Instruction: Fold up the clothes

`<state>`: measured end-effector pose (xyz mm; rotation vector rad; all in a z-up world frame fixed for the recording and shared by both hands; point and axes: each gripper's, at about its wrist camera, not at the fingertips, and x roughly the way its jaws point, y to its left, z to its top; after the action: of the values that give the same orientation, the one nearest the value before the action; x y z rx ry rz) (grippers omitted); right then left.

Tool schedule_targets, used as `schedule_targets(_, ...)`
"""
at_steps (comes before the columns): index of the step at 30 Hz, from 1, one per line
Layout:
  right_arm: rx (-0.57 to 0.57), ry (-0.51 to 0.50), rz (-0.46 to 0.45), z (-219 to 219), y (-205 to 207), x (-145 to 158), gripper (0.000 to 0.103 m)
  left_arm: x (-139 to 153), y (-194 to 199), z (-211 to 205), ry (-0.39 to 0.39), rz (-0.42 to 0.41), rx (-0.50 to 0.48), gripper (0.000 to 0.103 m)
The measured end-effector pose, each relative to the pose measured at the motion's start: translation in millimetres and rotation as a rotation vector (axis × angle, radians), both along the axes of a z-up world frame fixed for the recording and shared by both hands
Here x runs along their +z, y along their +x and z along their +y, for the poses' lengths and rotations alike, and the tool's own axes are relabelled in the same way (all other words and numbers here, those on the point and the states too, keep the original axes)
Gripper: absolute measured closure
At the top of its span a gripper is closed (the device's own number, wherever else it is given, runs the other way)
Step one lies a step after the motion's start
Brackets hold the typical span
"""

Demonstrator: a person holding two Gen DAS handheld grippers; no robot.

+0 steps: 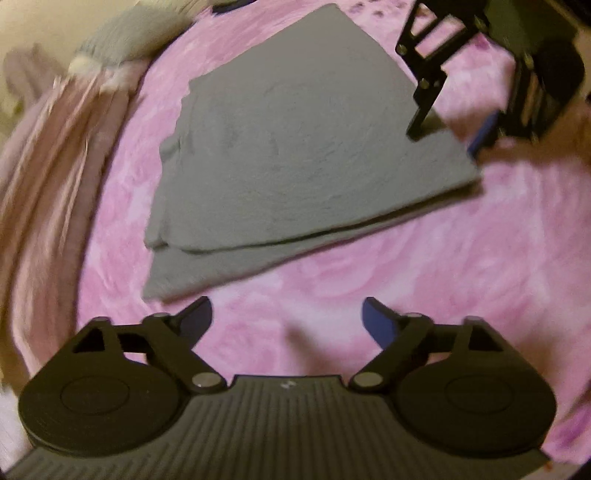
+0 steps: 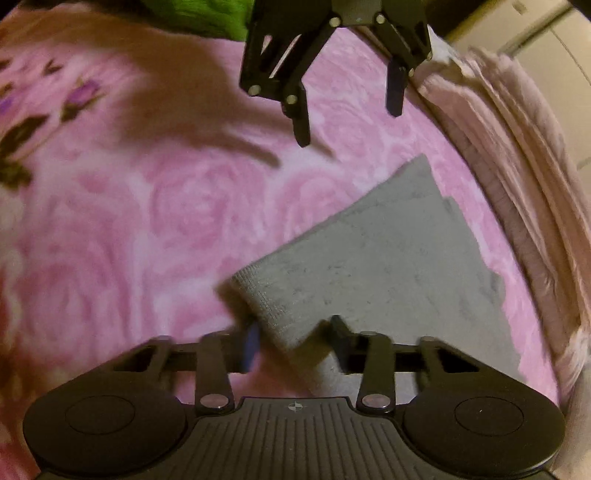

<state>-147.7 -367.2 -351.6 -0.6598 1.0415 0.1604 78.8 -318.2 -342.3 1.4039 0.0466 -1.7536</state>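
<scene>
A grey cloth [image 1: 295, 147] lies folded in layers on the pink rose-print bedspread [image 1: 424, 277]. In the left wrist view my left gripper [image 1: 288, 321] is open and holds nothing, a little short of the cloth's near edge. My right gripper [image 1: 450, 129] stands at the cloth's right side. In the right wrist view my right gripper [image 2: 295, 338] has its jaws part way apart. A folded corner of the grey cloth [image 2: 369, 258] sits between the blue pads [image 2: 252, 345]. My left gripper [image 2: 349, 125] hangs open above the bedspread at the top.
A pale pink striped blanket [image 1: 55, 166] is bunched along the bed's edge, with a grey bundle [image 1: 125, 33] beyond it. Green fabric [image 2: 195, 14] shows at the far top of the right wrist view. A person's hand [image 1: 554, 155] holds the right gripper.
</scene>
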Motion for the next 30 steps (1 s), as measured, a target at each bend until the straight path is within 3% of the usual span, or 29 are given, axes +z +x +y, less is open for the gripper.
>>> schedule_targets(2, -0.034, 0.045, 0.012, -6.1, 6.0, 7.0, 0.095, -7.9, 3.1, -8.9, -0.017, -0.057, -0.064, 0.014)
schedule_targets(7, -0.171, 0.139, -0.046, -18.5, 18.5, 47.1, 0.097, -32.3, 7.9, -36.0, -0.088, -0.210, -0.260, 0.014)
schedule_targets(11, -0.247, 0.186, -0.084, -27.9, 21.7, 74.2, 0.097, -47.3, 12.4, -63.8, -0.140, -0.260, -0.380, 0.015)
schedule_targets(14, -0.288, 0.210, -0.110, -36.1, 20.8, 90.4, 0.098, -53.6, 14.1, -79.7, -0.135, -0.272, -0.438, 0.017)
schedule_targets(17, -0.320, 0.225, -0.129, -42.2, 19.5, 102.2, 0.098, -56.5, 16.6, -89.3, -0.135, -0.282, -0.495, 0.028)
schedule_targets(19, -0.335, 0.233, -0.138, -42.3, 15.0, 107.1, 0.098, -56.5, 15.8, -92.0, -0.125, -0.282, -0.515, 0.042)
schedule_targets(21, -0.342, 0.238, -0.135, -42.7, 12.6, 110.6, 0.098, -56.9, 16.5, -98.3, -0.102, -0.281, -0.521, 0.071)
schedule_targets(23, -0.348, 0.246, -0.131, -41.3, 8.9, 112.2, 0.098, -53.5, 16.9, -102.0, -0.100, -0.285, -0.533, 0.092)
schedule_targets(30, -0.374, 0.334, -0.124, -40.3, -0.8, 128.1, 0.098, -12.4, 14.0, -100.8, -0.080, -0.263, -0.498, 0.097)
